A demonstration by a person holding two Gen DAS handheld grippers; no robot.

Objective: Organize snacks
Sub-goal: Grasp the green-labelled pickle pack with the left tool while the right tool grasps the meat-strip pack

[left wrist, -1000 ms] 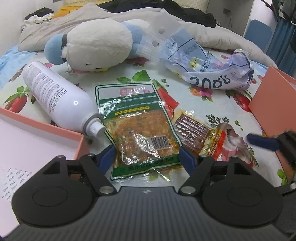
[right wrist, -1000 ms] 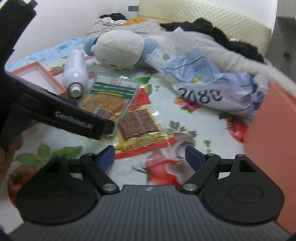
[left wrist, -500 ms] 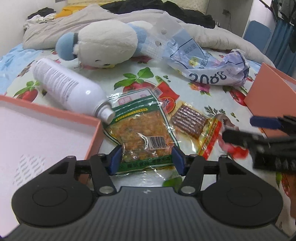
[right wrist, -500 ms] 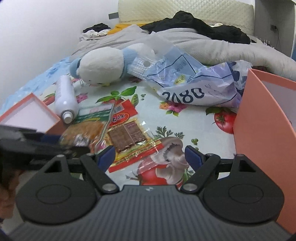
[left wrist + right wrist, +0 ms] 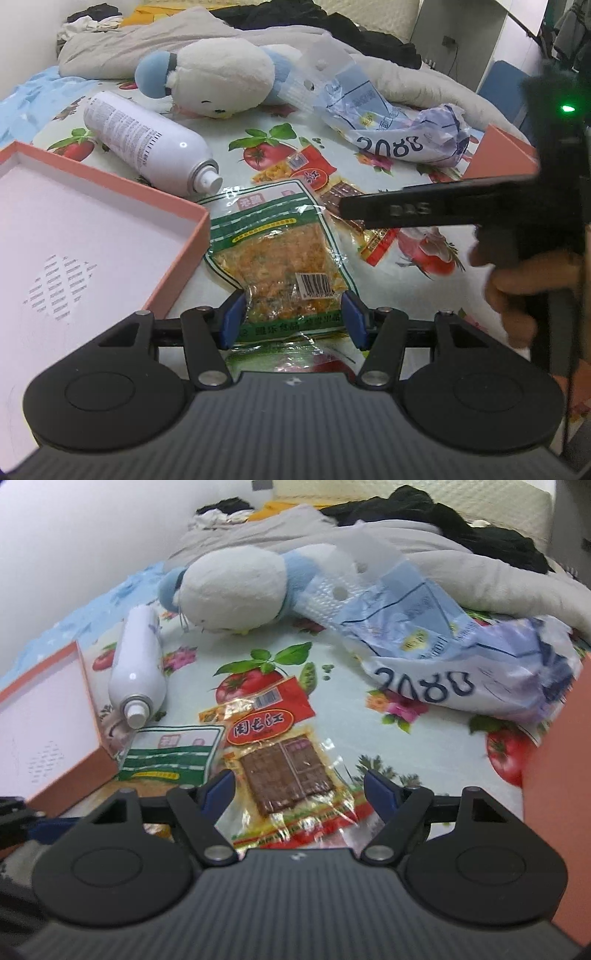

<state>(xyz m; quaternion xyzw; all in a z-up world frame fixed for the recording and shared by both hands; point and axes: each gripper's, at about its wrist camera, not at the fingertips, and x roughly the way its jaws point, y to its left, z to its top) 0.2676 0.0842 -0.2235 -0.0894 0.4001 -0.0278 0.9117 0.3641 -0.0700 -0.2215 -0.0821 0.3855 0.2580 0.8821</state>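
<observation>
Two snack packs on the bedsheet, each framed by a gripper. Left gripper (image 5: 291, 314) pinching the green pack (image 5: 280, 266) beside the pink box (image 5: 184, 236); right gripper (image 5: 299, 786) closing around the red pack (image 5: 284, 771), not yet gripping. Next, probably: lift into box.

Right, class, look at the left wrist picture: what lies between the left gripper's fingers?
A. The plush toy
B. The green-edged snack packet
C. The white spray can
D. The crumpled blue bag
B: the green-edged snack packet has its near end between the blue fingers of the left gripper, while the spray can, plush toy and crumpled bag lie farther off on the bed.
</observation>
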